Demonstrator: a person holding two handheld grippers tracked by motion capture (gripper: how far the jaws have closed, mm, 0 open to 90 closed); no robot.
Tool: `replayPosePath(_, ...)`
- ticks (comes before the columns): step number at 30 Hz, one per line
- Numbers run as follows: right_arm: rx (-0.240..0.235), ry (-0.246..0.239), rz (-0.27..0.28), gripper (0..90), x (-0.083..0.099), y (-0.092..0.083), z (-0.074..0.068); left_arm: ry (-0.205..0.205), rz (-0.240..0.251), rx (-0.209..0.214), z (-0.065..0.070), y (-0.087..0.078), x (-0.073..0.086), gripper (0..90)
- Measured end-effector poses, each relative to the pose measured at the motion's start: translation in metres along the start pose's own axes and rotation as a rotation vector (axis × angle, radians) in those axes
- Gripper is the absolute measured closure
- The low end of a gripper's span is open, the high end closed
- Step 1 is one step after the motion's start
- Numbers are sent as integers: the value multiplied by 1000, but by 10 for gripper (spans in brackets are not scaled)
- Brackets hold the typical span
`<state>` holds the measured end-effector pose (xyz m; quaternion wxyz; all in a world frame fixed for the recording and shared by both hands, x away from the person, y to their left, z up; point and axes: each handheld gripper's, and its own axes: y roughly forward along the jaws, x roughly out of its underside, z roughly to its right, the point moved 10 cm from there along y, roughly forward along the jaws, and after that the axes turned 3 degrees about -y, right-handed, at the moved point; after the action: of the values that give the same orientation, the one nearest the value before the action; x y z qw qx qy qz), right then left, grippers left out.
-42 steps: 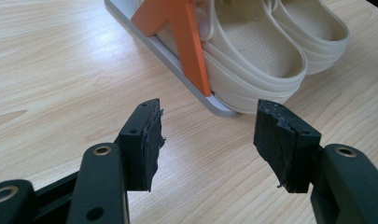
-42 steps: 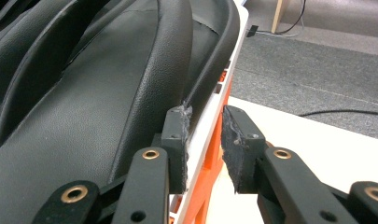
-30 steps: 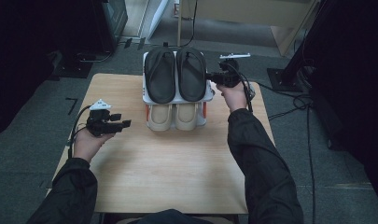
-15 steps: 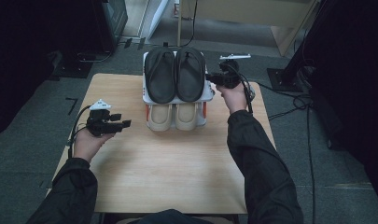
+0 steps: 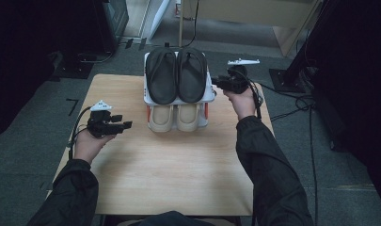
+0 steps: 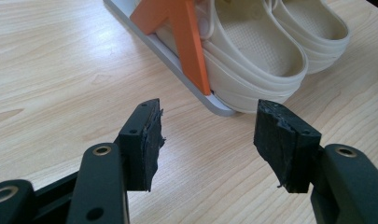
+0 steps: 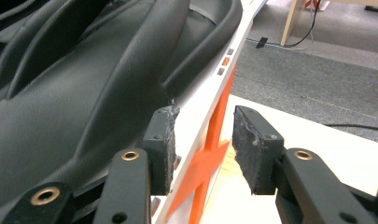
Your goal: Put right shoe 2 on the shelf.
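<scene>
A small two-tier shoe rack (image 5: 210,97) stands at the table's far middle. Two black flip-flops (image 5: 177,75) lie on its white upper shelf, and a pair of cream clogs (image 5: 174,117) sits below. My right gripper (image 5: 216,83) is at the shelf's right edge. Its jaws have just been opening. In the right gripper view my right gripper (image 7: 203,144) straddles the white shelf edge (image 7: 210,91) and an orange brace (image 7: 206,164) without pressing on them, beside a flip-flop (image 7: 84,93). My left gripper (image 5: 126,122) rests open on the table's left, pointing at the clogs (image 6: 256,60); nothing lies between the jaws of my left gripper (image 6: 210,140).
The wooden table (image 5: 178,174) has free room in front of the rack and to both sides. Cables and dark equipment stand on the grey floor (image 5: 320,141) around it. The rack's grey base rail (image 6: 177,63) and orange brace (image 6: 186,42) lie just ahead of the left gripper.
My right hand has drawn slightly to the right, away from the flip-flop's edge. The left hand and the shoes have not moved.
</scene>
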<state>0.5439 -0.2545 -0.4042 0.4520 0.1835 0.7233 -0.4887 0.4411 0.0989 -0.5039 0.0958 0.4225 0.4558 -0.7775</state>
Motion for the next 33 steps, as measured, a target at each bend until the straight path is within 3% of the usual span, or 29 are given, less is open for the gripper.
replayPosePath(14,-25,-50,43,544,28,-19,-3,8,-6,7,1,4,1,410)
replayPosePath(26,-48,-48,39,522,66,-26,-5,-9,-6,7,-3,10,1,400)
replayPosePath(33,-37,-77,8,514,90,-28,-3,-3,-13,-1,-4,14,0,397)
